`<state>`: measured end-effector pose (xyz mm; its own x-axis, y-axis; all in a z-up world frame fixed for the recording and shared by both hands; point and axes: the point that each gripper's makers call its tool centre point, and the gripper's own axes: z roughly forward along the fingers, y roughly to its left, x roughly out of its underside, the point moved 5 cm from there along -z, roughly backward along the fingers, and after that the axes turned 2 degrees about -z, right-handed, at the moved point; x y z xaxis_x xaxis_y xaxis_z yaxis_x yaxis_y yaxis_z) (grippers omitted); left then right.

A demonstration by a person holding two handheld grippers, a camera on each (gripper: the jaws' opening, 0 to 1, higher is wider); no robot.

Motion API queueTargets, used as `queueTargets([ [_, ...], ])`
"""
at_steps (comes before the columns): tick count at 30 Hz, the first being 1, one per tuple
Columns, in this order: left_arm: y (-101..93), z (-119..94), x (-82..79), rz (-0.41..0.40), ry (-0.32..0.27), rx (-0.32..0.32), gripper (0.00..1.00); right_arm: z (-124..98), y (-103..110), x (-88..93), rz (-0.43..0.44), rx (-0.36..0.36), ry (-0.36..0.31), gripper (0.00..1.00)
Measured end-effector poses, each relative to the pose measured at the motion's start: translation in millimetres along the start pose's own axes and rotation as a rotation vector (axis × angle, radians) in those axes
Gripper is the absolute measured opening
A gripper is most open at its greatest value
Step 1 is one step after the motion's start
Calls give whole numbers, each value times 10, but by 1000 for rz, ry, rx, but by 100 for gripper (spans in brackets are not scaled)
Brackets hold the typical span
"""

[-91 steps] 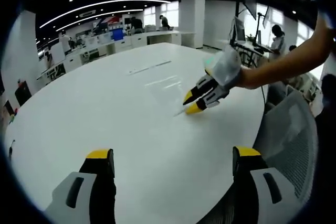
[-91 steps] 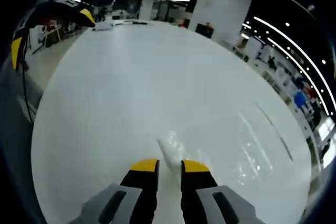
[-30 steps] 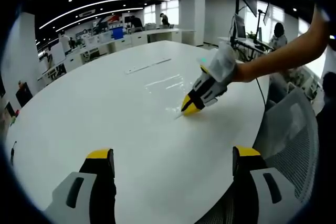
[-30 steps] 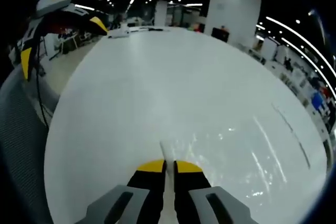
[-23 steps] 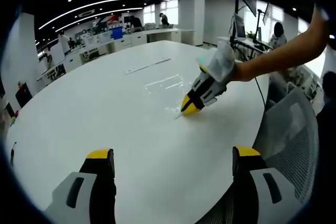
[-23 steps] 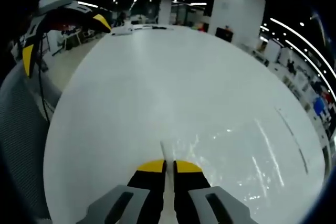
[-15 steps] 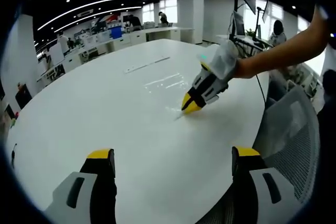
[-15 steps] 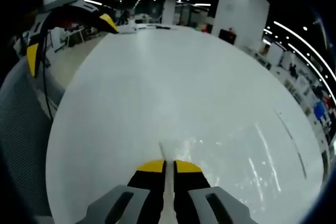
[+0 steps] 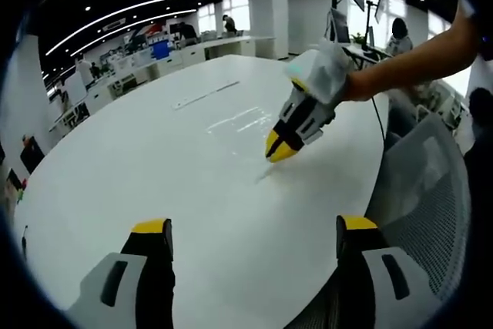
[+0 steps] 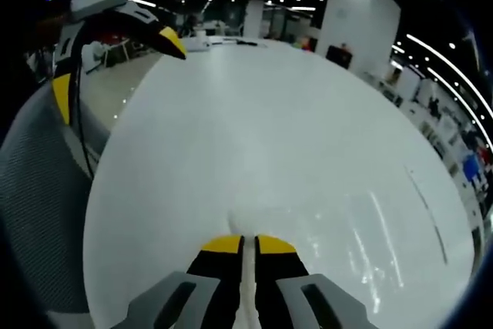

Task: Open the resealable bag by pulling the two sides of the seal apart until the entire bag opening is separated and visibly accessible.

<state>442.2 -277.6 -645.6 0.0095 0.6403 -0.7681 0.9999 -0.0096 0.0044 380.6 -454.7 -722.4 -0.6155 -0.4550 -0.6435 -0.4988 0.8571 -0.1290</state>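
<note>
The clear resealable bag lies flat on the white tabletop, hard to make out beyond its glare. The right claw pinches the bag's near edge, jaws closed on a thin strip of plastic. The left claw hangs back over the tabletop's near edge, jaws wide apart, holding nothing. A grey mesh chair stands beside the tabletop; office desks are beyond.

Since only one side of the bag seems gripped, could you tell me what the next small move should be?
Probably bring the left gripper toward the bag and take the other seal edge. Its jaws are wide apart over the table, while the right gripper is shut on the bag's edge.
</note>
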Motion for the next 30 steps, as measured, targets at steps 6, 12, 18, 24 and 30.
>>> queueTargets([
  [6,-34,-12,2,28,9,0,82,-53,61,-8,-10,-11,2,1],
  [12,-50,0,17,38,16,6,81,-99,136,-39,-12,-32,-4,1],
  [18,-75,28,30,47,21,19,79,-132,230,-70,-13,-56,-12,1],
  [24,-100,56,18,49,17,32,78,-155,285,-115,-15,-63,-26,1],
  [30,-128,90,20,68,21,41,76,-189,382,-166,-19,-86,-34,1],
])
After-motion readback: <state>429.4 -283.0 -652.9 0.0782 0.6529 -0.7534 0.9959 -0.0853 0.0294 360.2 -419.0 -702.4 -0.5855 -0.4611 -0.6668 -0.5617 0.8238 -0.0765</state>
